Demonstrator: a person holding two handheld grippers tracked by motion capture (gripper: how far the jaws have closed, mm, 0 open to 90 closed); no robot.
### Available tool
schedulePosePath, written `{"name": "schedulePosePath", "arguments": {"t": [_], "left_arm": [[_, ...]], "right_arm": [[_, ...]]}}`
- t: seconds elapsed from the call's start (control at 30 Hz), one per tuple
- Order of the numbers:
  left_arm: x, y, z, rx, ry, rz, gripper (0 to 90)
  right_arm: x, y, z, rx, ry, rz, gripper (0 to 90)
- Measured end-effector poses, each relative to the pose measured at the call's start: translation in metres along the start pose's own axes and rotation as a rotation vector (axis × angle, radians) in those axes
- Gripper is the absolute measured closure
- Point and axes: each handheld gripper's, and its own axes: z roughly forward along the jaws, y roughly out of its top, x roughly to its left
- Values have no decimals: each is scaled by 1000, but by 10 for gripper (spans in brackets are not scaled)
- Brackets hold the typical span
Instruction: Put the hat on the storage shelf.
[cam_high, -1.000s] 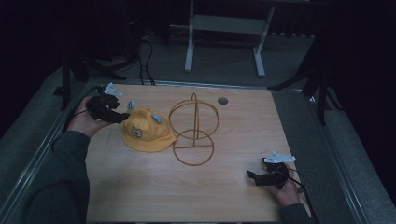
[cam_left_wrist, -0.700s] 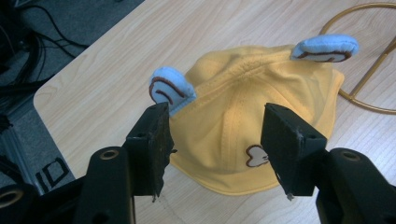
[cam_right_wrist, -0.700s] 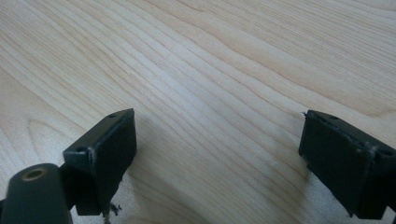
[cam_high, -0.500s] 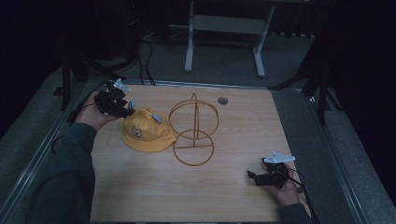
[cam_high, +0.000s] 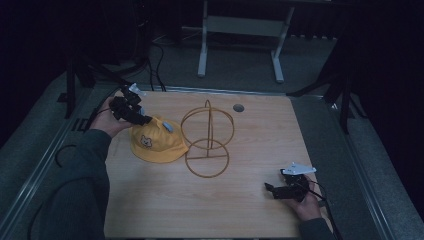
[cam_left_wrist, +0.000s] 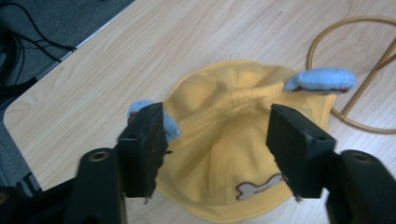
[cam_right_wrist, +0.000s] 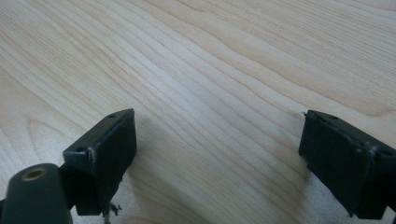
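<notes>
The soft yellow cloth hat (cam_left_wrist: 233, 154) (two blue-grey padded ears, a stitched bone patch) lies on the pale wood-grain table (cam_high: 165, 200), touching the thin brass-coloured wire stand (cam_high: 207, 145). The left gripper (cam_left_wrist: 217, 140) hangs over its crown, jaws just opened wide, pads clear. The right gripper (cam_high: 276, 190) rests open, well apart.
</notes>
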Motion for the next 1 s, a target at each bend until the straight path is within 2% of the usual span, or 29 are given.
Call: {"name": "schedulePosePath", "arguments": {"t": [0.2,0.47,0.63,0.8,0.97,1.0], "left_arm": [[1,3,4,-12,-11,-10,294],[-2,6,18,2,-45,0,295],[-5,9,28,-6,-54,5,281],[-7,9,39,48,-80,26,269],[-11,7,45,91,-64,55,280],[-13,7,47,112,-53,72,324]], "right_arm": [[0,0,0,0,0,0,111],[0,0,0,0,0,0,111],[0,0,0,0,0,0,111],[0,0,0,0,0,1,111],[0,0,0,0,0,0,111],[0,0,0,0,0,1,111]]}}
